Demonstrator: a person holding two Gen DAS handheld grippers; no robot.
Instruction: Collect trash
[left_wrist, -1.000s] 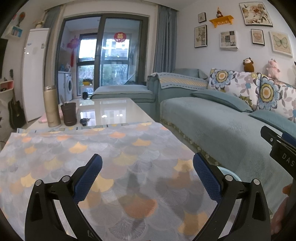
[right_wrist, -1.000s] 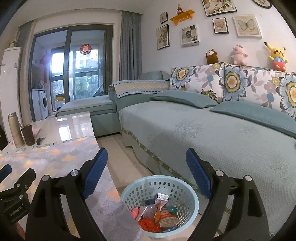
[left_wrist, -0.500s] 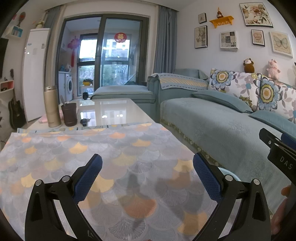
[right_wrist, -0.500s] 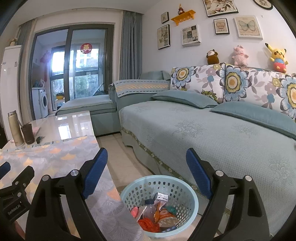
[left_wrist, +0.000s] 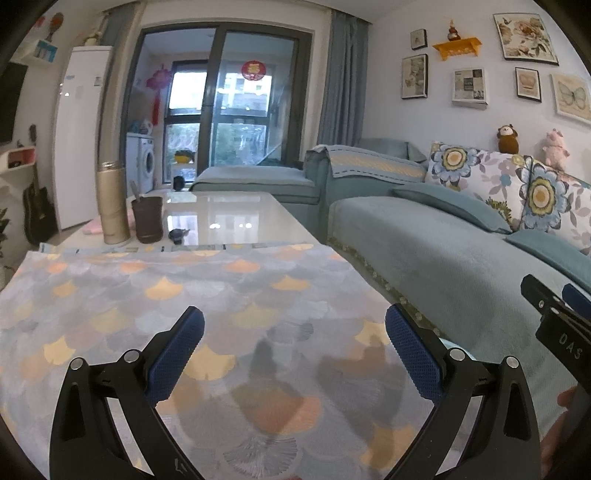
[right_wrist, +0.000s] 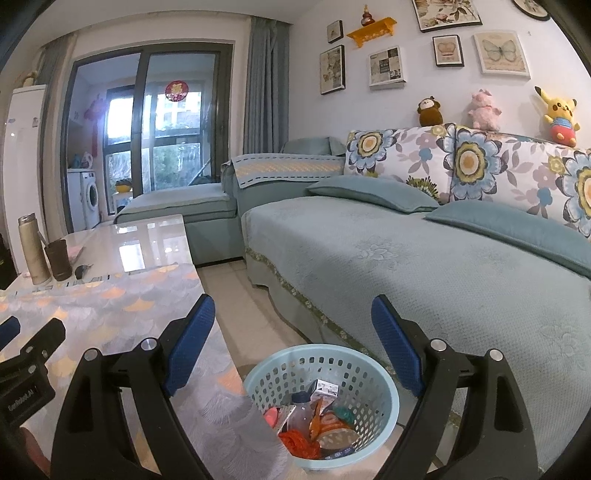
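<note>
Both tools hover with nothing between their fingers: the left tool (left_wrist: 293, 345) is spread wide above the patterned cloth (left_wrist: 184, 295) covering the near part of the surface (left_wrist: 229, 218), and the right tool (right_wrist: 293, 330) is equally spread, hanging over the gap between surface and sofa (right_wrist: 406, 258). Directly below the right tool, on the floor (right_wrist: 240, 306), a pale blue basket (right_wrist: 384, 406) holds the collected trash (right_wrist: 317, 421): a clear bottle, a small carton, orange and red wrappers. No loose trash shows on the cloth, so the collecting appears finished or nearly so; the next move calls for scanning for any remaining piece before reaching. Farther back stand a tall flask (left_wrist: 112, 203) and a dark cup (left_wrist: 147, 219), the cup holding a thin upright utensil.
</note>
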